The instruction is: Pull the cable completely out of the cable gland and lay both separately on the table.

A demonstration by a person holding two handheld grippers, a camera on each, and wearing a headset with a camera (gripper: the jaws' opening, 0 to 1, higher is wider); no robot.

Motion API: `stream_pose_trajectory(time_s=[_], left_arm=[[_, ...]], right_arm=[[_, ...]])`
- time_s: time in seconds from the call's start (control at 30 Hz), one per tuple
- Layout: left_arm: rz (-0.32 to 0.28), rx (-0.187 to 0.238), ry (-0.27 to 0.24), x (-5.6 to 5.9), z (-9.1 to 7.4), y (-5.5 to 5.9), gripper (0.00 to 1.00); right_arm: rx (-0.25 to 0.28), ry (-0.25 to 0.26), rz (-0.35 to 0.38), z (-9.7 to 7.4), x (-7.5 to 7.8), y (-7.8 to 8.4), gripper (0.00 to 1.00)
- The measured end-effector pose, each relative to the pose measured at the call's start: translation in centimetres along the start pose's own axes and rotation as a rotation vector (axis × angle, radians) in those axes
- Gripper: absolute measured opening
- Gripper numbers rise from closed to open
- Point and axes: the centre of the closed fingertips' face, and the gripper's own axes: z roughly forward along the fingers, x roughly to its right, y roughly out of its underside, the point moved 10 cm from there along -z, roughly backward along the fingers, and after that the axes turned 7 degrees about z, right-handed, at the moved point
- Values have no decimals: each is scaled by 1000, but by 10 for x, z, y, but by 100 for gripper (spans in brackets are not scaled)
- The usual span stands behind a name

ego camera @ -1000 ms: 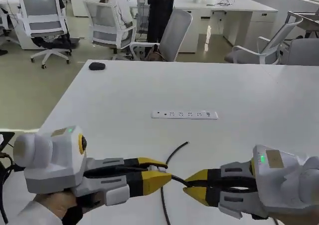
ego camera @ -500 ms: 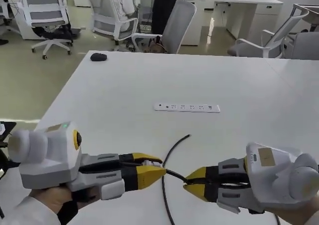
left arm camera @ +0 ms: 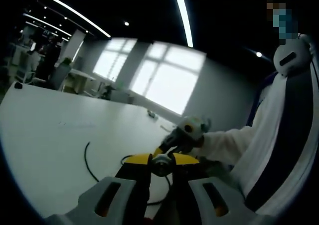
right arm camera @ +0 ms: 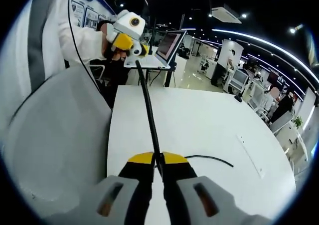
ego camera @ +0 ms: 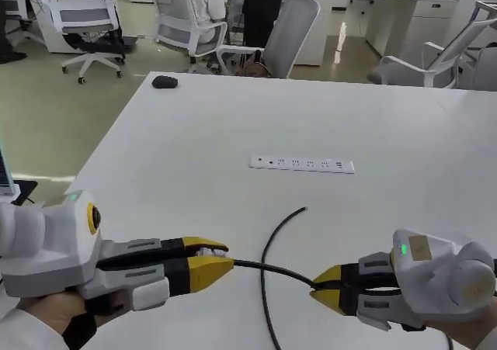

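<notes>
A black cable [ego camera: 272,271] runs taut between my two grippers above the white table [ego camera: 178,156]. Its free part [ego camera: 268,241] curves over the tabletop to an end near the table's middle. My left gripper [ego camera: 227,258] is shut on a small grey cable gland [left arm camera: 162,160], which sits between the yellow jaws with the cable coming out of it. My right gripper [ego camera: 318,282] is shut on the cable [right arm camera: 149,115] a short way to the right. In the right gripper view the cable leads straight up from the right gripper [right arm camera: 158,159] to the left gripper [right arm camera: 127,35].
A white power strip [ego camera: 301,164] lies flat at the table's middle, beyond the cable. A dark mouse [ego camera: 165,82] sits near the far left edge. Office chairs [ego camera: 291,36] and desks stand behind the table. A laptop [right arm camera: 162,48] stands off to the person's left.
The two grippers have drawn apart, left going left and right going right. The straight stretch of cable between them is longer now. The head camera has also shifted.
</notes>
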Motion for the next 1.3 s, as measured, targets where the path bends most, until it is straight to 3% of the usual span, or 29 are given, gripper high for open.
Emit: stream_pose_trajectory(time_s=[0.2, 0.4, 0.63, 0.87, 1.0, 1.3], left_arm=[[0, -24, -31, -1, -11, 7, 16], [-21, -26, -59, 0, -20, 15, 17], [-35, -20, -86, 1, -26, 20, 17], [-41, -20, -108, 2, -33, 25, 17], [-47, -19, -117, 1, -35, 28, 17], [-53, -21, -127, -3, -34, 32, 17]], right_arm=[[-62, 35, 35, 14, 9, 22, 4], [-144, 71, 83, 41, 14, 47, 4], [-254, 39, 94, 76, 10, 72, 5], [-328, 5, 114, 94, 8, 91, 6], [-352, -4, 121, 99, 5, 98, 7], [-337, -3, 165, 100, 5, 103, 9]])
